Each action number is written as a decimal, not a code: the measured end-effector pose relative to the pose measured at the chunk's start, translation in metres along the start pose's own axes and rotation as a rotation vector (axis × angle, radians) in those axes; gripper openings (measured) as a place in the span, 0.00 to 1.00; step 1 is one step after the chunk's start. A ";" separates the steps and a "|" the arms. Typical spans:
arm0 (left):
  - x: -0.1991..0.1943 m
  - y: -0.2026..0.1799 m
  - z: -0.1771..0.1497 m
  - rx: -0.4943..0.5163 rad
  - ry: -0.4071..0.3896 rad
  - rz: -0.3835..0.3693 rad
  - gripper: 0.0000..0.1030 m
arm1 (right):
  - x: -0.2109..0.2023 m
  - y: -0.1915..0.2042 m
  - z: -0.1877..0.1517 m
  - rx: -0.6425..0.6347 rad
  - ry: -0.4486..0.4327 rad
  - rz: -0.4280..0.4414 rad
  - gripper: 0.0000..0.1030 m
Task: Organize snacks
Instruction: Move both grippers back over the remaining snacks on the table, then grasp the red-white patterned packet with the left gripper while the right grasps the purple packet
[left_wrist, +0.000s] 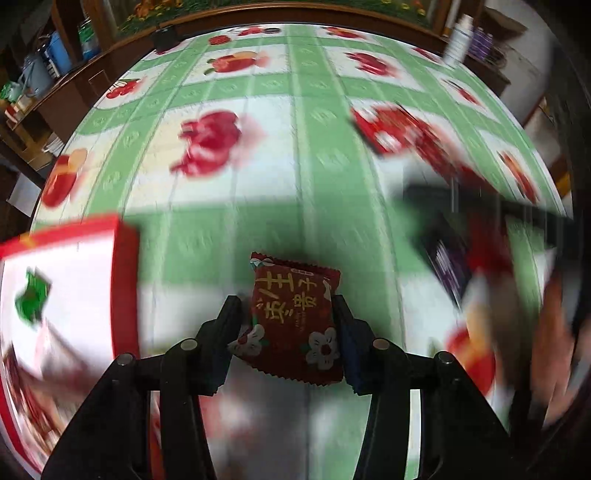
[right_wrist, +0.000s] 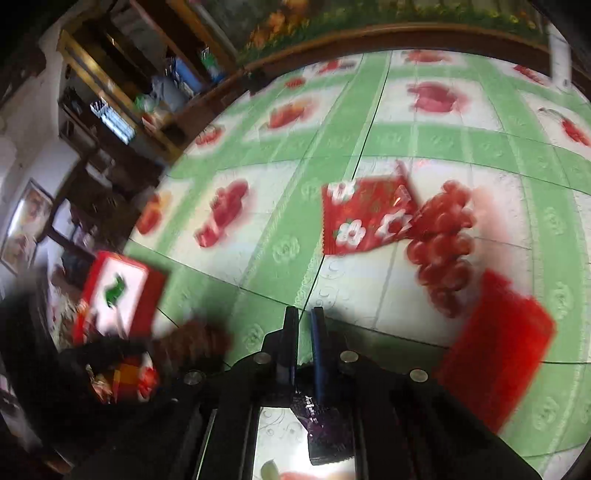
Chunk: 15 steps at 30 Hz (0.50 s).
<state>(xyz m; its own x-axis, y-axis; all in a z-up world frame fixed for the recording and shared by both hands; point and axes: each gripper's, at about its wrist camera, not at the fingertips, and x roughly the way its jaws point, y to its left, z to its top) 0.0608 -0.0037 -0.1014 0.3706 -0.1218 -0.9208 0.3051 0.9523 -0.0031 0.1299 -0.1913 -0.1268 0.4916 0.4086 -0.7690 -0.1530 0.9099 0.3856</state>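
Left gripper (left_wrist: 288, 314) clamps a dark red snack packet (left_wrist: 293, 317) at lower centre. Right gripper (right_wrist: 304, 317) is fully closed on a purple wrapper (right_wrist: 314, 406).

Dark red snack packet (left_wrist: 295, 317) in left wrist view carried large yellow Chinese characters in two columns; right column read roughly 王子, left one 枣 plus blurred strokes. Small print beneath too small to read. Tiny white tag at packet top unreadable. Purple packet (left_wrist: 448, 267) at right showed pale print, blurred, illegible. Red-white box (left_wrist: 70, 280) bore green mark, no legible text. Right wrist view: red packet (right_wrist: 364, 218) flowers only, nothing readable.
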 end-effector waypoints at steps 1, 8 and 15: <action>-0.004 -0.003 -0.008 0.010 -0.007 -0.010 0.46 | -0.015 -0.004 0.004 0.002 -0.080 -0.013 0.12; -0.047 0.005 -0.043 -0.046 -0.104 -0.111 0.47 | -0.016 -0.052 0.038 0.238 -0.219 -0.063 0.52; -0.082 0.027 -0.054 -0.088 -0.206 -0.056 0.57 | 0.028 -0.049 0.069 0.249 -0.207 -0.159 0.47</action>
<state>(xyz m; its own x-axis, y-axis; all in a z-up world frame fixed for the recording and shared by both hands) -0.0082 0.0470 -0.0473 0.5296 -0.2209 -0.8190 0.2557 0.9622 -0.0941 0.2105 -0.2299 -0.1318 0.6595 0.2166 -0.7198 0.1403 0.9053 0.4010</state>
